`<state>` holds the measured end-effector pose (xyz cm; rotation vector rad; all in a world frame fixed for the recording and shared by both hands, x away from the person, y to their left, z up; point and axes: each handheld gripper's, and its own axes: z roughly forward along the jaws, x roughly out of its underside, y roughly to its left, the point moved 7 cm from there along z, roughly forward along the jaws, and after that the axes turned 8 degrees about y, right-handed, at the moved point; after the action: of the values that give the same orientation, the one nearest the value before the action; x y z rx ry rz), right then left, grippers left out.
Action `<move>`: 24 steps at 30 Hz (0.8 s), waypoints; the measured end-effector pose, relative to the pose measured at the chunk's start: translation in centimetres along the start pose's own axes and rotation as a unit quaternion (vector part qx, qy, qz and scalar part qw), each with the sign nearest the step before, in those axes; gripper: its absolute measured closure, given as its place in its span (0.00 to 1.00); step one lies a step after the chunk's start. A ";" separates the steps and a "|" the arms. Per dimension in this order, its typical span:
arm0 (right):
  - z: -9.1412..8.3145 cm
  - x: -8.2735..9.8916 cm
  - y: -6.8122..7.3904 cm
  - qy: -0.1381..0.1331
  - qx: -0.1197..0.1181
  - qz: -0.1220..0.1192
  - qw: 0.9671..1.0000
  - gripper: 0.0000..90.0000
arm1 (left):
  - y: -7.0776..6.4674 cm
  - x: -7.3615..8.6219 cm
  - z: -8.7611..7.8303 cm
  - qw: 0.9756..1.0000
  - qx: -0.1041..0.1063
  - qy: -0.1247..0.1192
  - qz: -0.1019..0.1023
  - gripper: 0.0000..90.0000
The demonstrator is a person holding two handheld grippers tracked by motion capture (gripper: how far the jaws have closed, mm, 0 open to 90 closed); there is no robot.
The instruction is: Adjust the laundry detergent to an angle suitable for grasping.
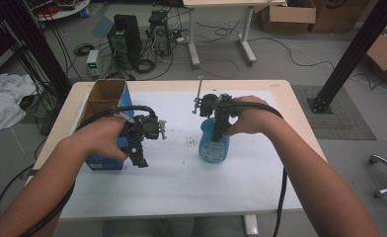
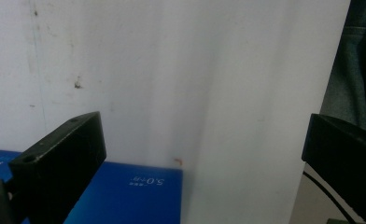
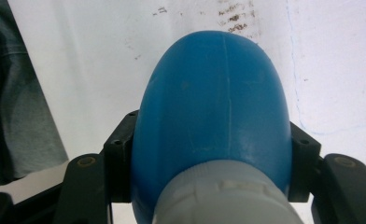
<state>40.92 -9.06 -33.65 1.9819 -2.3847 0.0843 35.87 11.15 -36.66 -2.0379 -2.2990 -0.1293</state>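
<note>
A blue spray bottle stands upright on the white sheet right of the table's middle. My right gripper comes down on it from above and is shut on its shoulder. In the right gripper view both jaws press the sides of the blue spray bottle just under its pale collar, with the right gripper around it. My left gripper hovers beside a blue box, open with nothing between its jaws. The left gripper looks down on the sheet and a corner of the blue box.
The blue box is open at the top with a cardboard inside, at the table's left. Brown specks mark the sheet between the grippers. Computers and cables lie on the floor beyond the table's far edge.
</note>
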 end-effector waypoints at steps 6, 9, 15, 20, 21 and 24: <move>-0.9 0.1 0.2 0.014 -0.001 0.035 0.999 0.42 | -0.6 -0.1 -0.3 1.000 -0.005 0.000 0.003 0.00; -1.2 0.3 -0.2 0.010 -0.006 0.067 0.998 0.42 | -0.7 -0.1 -0.5 1.000 -0.007 -0.001 0.004 0.00; -1.4 0.9 -1.4 -0.001 0.004 0.125 0.992 0.42 | -0.9 -0.1 -0.4 1.000 -0.007 0.003 0.004 0.00; -0.8 1.2 -2.1 -0.005 -0.003 0.150 0.989 0.42 | -0.9 -0.2 -0.3 1.000 -0.006 0.005 0.003 0.00; -0.6 1.2 -2.3 -0.003 -0.004 0.158 0.987 0.42 | -0.8 -0.2 -0.3 1.000 -0.005 0.005 0.003 0.00; -0.2 1.4 -2.7 -0.003 -0.002 0.173 0.985 0.42 | -0.8 -0.4 -0.2 1.000 -0.005 0.005 0.004 0.00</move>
<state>43.32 -10.89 -33.37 1.5455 -2.7027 0.0828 35.10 10.60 -36.48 -2.0451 -2.2893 -0.1498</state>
